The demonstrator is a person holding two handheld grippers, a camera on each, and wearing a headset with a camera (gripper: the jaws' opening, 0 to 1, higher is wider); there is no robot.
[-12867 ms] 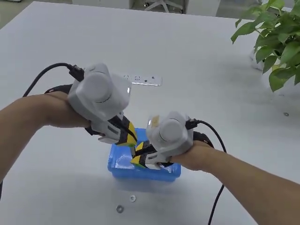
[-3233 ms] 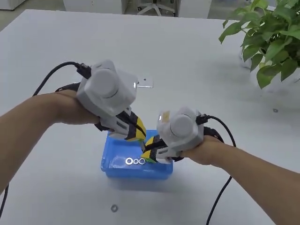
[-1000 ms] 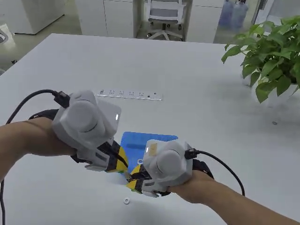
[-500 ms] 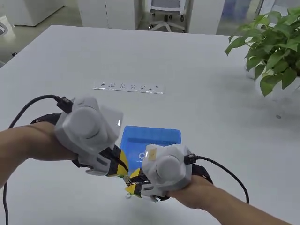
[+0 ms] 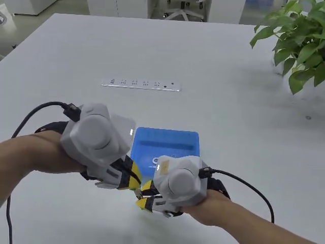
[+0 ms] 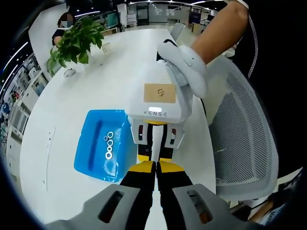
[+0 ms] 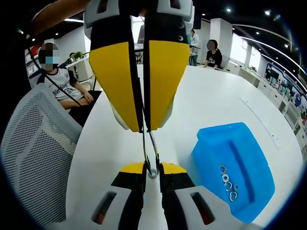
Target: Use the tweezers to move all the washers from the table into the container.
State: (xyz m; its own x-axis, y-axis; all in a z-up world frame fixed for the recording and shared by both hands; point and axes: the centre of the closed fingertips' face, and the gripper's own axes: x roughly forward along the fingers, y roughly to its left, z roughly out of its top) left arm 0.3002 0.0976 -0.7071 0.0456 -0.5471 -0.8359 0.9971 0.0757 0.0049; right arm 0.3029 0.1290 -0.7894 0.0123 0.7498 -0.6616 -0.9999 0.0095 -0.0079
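I have both tools low over the white table (image 5: 213,71), meeting nose to nose just in front of the blue container (image 7: 240,158). The left gripper (image 7: 143,127) is clamped tight on the tweezers (image 7: 145,146): in the right gripper view its two yellow jaws press together with the thin metal prongs coming out from between them and running down to the table. The prongs end at a loose washer (image 7: 152,173), which lies flat on the table with one tip on each side of it. I cannot tell whether the tips actually pinch it. My right gripper (image 7: 152,167) has its jaws drawn in around the lower ends of the prongs, squeezing them from both sides, with the loose washer sitting right in the narrow gap. In the left gripper view my own jaws are closed hard together, and the tweezers are hidden between them. The container stands just beside the grippers, on the far side of them in the head view, and a short row of washers (image 7: 227,184) rests on its floor. Farther back on the table I see a white power strip (image 5: 140,85), well apart from the work, and a leafy plant (image 5: 299,35) near the far right corner. A mesh chair (image 6: 244,134) stands beside the table edge.
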